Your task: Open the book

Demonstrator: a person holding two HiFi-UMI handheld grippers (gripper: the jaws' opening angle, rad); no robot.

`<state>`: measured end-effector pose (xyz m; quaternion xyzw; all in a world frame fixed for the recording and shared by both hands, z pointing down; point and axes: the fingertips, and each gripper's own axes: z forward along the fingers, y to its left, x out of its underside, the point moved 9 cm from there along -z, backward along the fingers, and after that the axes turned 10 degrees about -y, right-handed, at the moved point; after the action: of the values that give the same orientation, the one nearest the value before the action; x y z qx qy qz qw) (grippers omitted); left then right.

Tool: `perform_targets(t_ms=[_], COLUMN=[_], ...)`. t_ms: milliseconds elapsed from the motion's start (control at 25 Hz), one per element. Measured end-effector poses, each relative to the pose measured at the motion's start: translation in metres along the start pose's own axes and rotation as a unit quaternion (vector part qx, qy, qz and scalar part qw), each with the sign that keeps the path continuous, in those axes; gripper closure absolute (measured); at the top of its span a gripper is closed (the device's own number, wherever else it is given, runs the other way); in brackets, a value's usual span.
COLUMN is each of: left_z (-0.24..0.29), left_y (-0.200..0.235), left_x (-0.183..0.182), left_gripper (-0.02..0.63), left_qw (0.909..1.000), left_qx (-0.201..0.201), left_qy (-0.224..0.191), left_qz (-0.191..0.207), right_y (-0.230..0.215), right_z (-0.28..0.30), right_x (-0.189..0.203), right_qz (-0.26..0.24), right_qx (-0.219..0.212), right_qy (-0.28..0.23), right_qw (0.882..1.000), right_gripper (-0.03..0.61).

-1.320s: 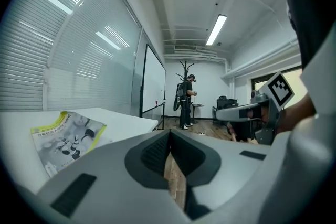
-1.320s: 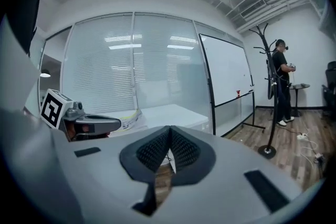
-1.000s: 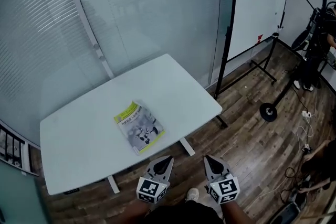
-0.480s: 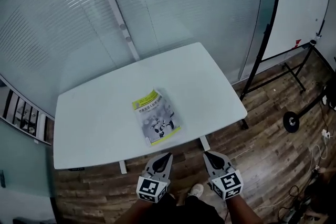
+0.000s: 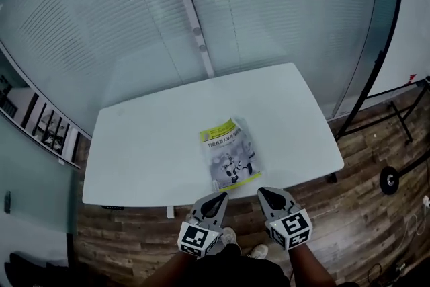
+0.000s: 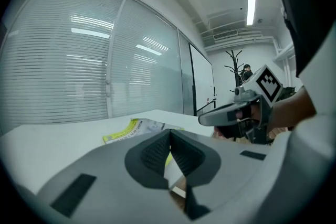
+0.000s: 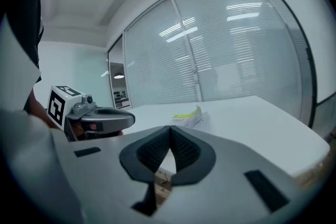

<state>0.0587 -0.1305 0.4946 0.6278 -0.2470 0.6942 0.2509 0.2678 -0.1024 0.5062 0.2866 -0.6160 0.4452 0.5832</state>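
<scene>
Along the top and left of the head view runs a glass wall with lowered blinds [image 5: 134,17], and below it the white desk [image 5: 148,144] fills the middle of the frame. The book [image 5: 230,159] lies closed and flat on the desk, cover up, right of the desk's centre and close to its near edge, with a yellow-green band across its far end (the cover print is too small to read). Just below the book, at the lower centre of the frame, the left claw [image 5: 222,195] points at the book's near edge. Its jaws are pressed together with nothing between them, as the left gripper view shows, and its tip stays apart from the book. Beside it to the right, the right claw [image 5: 262,191] points the same way from about the desk's near edge, its jaws likewise pressed together and empty. Each claw carries its marker cube at the rear, over dark wooden floor [image 5: 363,218]. At the far right of the frame stand the black legs of a whiteboard stand [image 5: 402,119], well apart from the desk, with a round black base [image 5: 390,179] on the floor below them.
</scene>
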Motion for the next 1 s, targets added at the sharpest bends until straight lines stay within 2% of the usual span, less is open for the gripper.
perform_targets(t_ms=[120, 240, 400, 520, 720, 800, 960, 1000], left_z=[-0.002, -0.014, -0.023, -0.028, -0.038, -0.041, -0.036, -0.034], left_y=[0.016, 0.029, 0.055, 0.072, 0.085, 0.088, 0.095, 0.097], left_x=[-0.004, -0.010, -0.014, -0.011, 0.015, 0.017, 0.006, 0.006], left_gripper=[0.603, 0.603, 0.603, 0.603, 0.603, 0.603, 0.603, 0.603], left_qw=[0.9999, 0.9993, 0.9982, 0.9979, 0.9966, 0.9963, 0.9958, 0.9958], left_qx=[-0.007, -0.014, -0.048, -0.055, -0.073, -0.068, -0.046, -0.044], left_qy=[-0.008, -0.022, -0.034, -0.032, -0.032, -0.039, -0.079, -0.080], left_qz=[0.003, 0.028, 0.013, 0.012, -0.023, -0.034, -0.013, -0.013], right_y=[0.005, 0.005, -0.008, -0.017, -0.027, -0.032, -0.042, -0.045], right_z=[0.030, 0.057, 0.083, 0.100, 0.111, 0.114, 0.126, 0.128], right_x=[-0.004, -0.002, -0.002, -0.004, 0.006, 0.008, 0.011, 0.013], right_qz=[-0.029, -0.030, -0.027, -0.046, -0.077, -0.071, -0.060, -0.057], right_qx=[-0.024, -0.020, 0.015, 0.042, 0.079, 0.099, 0.114, 0.110], right_qy=[0.037, 0.045, 0.065, 0.088, 0.150, 0.164, 0.189, 0.198], right_qw=[0.999, 0.998, 0.997, 0.994, 0.982, 0.979, 0.974, 0.972], right_gripper=[0.572, 0.572, 0.572, 0.572, 0.571, 0.571, 0.568, 0.491])
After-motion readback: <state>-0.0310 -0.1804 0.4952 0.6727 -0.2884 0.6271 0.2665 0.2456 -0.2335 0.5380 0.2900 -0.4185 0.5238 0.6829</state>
